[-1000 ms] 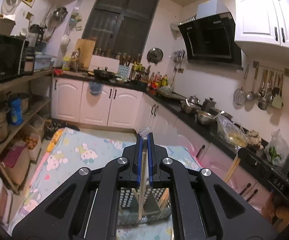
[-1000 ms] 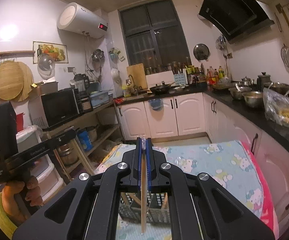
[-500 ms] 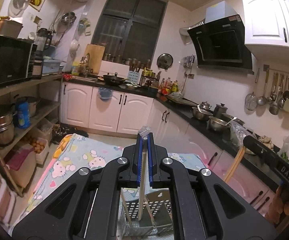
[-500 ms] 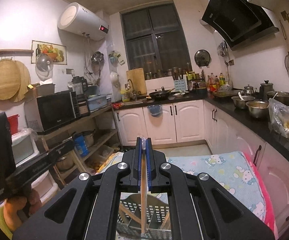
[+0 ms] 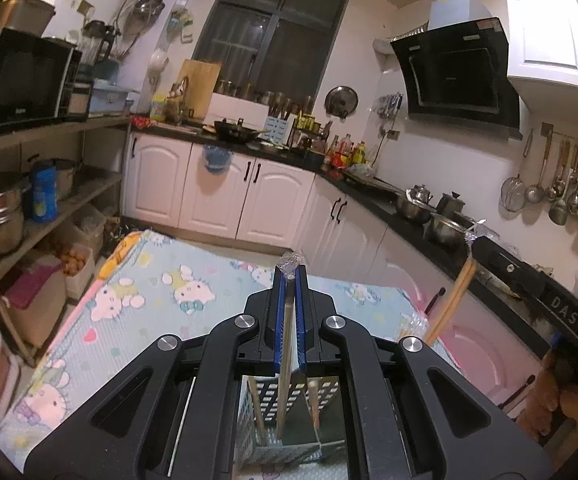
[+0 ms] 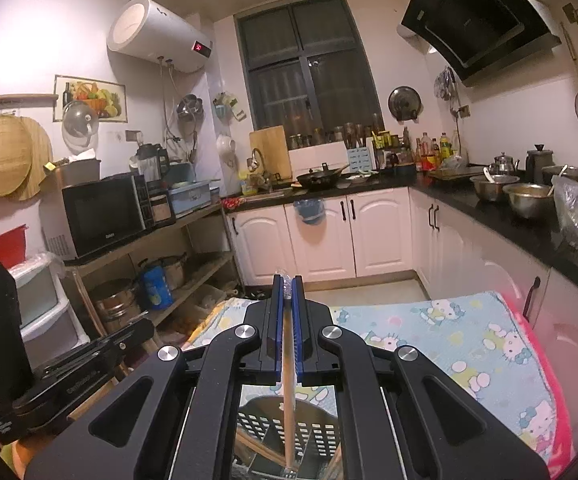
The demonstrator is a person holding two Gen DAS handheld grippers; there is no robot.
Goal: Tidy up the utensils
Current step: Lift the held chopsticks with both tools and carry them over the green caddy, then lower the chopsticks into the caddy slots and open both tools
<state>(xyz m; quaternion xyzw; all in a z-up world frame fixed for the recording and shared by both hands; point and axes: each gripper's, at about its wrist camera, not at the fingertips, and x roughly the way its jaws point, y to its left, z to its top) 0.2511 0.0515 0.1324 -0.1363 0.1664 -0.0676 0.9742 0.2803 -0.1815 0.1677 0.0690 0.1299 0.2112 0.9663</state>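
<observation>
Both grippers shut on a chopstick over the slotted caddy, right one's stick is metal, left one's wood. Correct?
Swapped materials. The right wrist view shows the right gripper shut on a wooden chopstick; the left wrist view shows the left gripper shut on a silvery, metal-looking one. The rest holds: both sticks hang over the slotted caddy.

You are facing a dark window (image 6: pixel 309 72) on the far wall, with a white water heater (image 6: pixel 157 36) hanging to its left. A black microwave (image 6: pixel 105 212) is sitting on the left shelf. A black wok (image 6: pixel 321 178) is resting on the far counter. Steel bowls (image 6: pixel 509 192) are standing along the right counter, and a Hello Kitty mat (image 5: pixel 177 296) is covering the near surface.
</observation>
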